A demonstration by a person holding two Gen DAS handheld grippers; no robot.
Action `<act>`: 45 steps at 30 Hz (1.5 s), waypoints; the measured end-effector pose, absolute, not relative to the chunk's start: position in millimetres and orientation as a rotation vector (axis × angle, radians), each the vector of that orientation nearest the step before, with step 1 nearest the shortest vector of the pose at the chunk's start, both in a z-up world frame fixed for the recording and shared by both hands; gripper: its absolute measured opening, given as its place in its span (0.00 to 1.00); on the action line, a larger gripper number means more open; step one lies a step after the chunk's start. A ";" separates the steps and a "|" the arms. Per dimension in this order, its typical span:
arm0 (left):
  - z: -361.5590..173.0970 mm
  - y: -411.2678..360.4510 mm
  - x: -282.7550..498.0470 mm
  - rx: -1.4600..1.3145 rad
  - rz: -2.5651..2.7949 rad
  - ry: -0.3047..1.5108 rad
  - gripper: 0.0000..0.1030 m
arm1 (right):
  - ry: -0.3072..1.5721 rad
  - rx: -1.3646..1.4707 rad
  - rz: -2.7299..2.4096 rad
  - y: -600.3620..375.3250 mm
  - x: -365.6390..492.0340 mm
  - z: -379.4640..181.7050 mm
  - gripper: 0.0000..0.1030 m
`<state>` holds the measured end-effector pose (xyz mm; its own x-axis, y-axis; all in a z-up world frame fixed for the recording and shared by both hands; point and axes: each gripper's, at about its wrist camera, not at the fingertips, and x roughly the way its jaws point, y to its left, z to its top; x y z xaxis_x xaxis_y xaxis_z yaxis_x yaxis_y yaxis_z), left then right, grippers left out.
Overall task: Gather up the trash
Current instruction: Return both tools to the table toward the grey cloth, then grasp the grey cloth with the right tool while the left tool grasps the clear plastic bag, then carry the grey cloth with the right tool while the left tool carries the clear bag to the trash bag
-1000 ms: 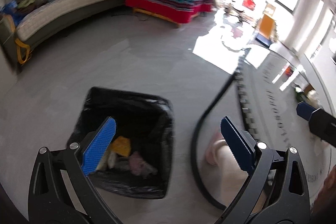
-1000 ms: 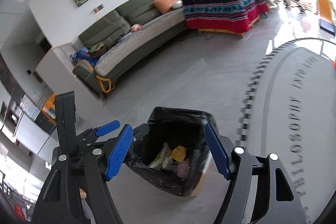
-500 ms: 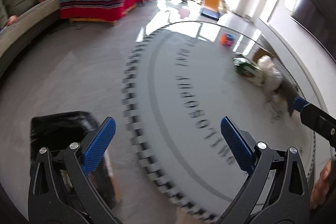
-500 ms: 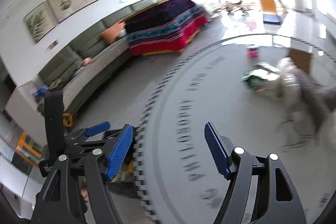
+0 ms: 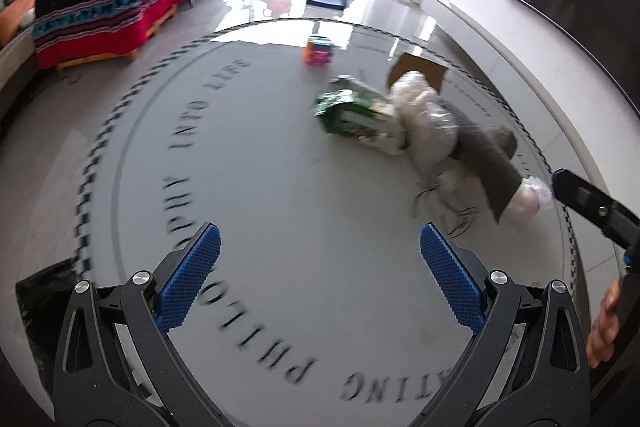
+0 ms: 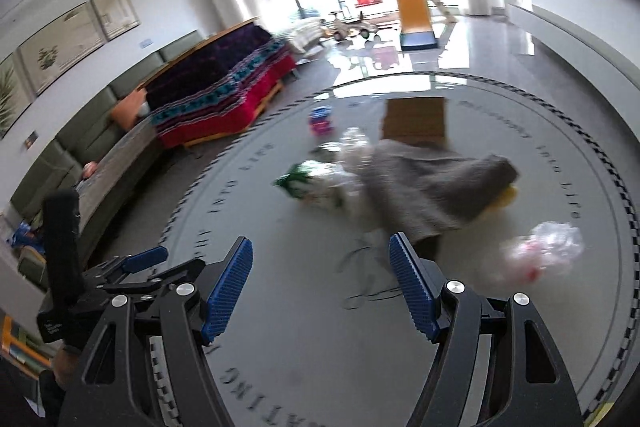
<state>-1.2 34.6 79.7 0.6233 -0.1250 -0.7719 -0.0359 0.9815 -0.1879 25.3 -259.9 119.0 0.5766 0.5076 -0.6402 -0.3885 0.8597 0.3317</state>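
From the left wrist, the left claw (image 5: 316,259) hangs spread wide and empty above a round grey counter (image 5: 280,211) printed with dark lettering around its rim. The trash sits across the far right part of that counter: a green snack bag (image 5: 356,119) lies touching a crumpled clear plastic bag (image 5: 428,115), a grey cloth (image 5: 486,155) is draped over the plastic bag's right side, and a small crumpled clear wrapper (image 5: 528,199) lies just beside the cloth's near end. A piece of brown cardboard (image 5: 420,69) is behind the pile, and a small colourful box (image 5: 319,51) stands apart, farther back. A corner of the black bin bag (image 5: 44,291) shows at the lower left, beside the counter's edge. The right claw's tip (image 5: 588,195) enters from the right edge.

From the right wrist, the right claw (image 6: 320,283) is likewise spread and holds nothing, hovering over the counter (image 6: 320,347) near the cloth (image 6: 424,183). The snack bag (image 6: 308,185) lies left of the cloth, the wrapper (image 6: 540,255) right of the claw, the cardboard (image 6: 416,119) and box (image 6: 320,121) beyond. The left claw (image 6: 132,275) shows at lower left.
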 end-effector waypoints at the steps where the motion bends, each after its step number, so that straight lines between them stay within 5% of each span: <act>1: 79.4 29.4 5.5 -0.189 -0.063 0.900 0.94 | 0.803 0.159 0.512 -263.9 29.7 116.9 0.70; 12: 63.7 -3.2 49.3 -0.179 -0.111 0.949 0.94 | 0.865 0.010 0.414 -256.0 82.4 80.8 0.63; 14: 61.3 -8.0 55.0 -0.170 -0.115 0.955 0.94 | 0.896 -0.014 0.422 -251.4 91.3 74.4 0.46; 15: 60.6 -10.0 57.5 -0.164 -0.116 0.958 0.94 | 0.922 -0.019 0.441 -249.9 97.1 69.9 0.14; 16: 60.5 -11.4 60.4 -0.160 -0.118 0.958 0.94 | 0.940 -0.004 0.458 -251.0 101.2 67.8 0.04; 32: 56.6 -81.3 142.7 0.080 -0.119 0.899 0.93 | 0.625 0.266 0.478 -339.1 76.6 161.4 0.04; 37: 43.2 -98.8 151.6 0.164 -0.117 0.925 0.76 | 0.611 0.285 0.484 -347.3 74.6 163.9 0.04; 40: 39.3 -106.7 147.9 0.228 -0.118 0.919 0.54 | 0.611 0.295 0.485 -349.7 73.0 163.7 0.04; 45: 35.5 -104.6 141.4 0.236 -0.141 0.914 0.49 | 0.613 0.298 0.497 -350.1 68.4 163.3 0.04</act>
<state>141.4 -104.6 35.5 0.6040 -0.0209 -0.7967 0.2208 0.9649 0.1421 68.4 -350.1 163.3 0.7066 0.5260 -0.4733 -0.3541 0.8420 0.4070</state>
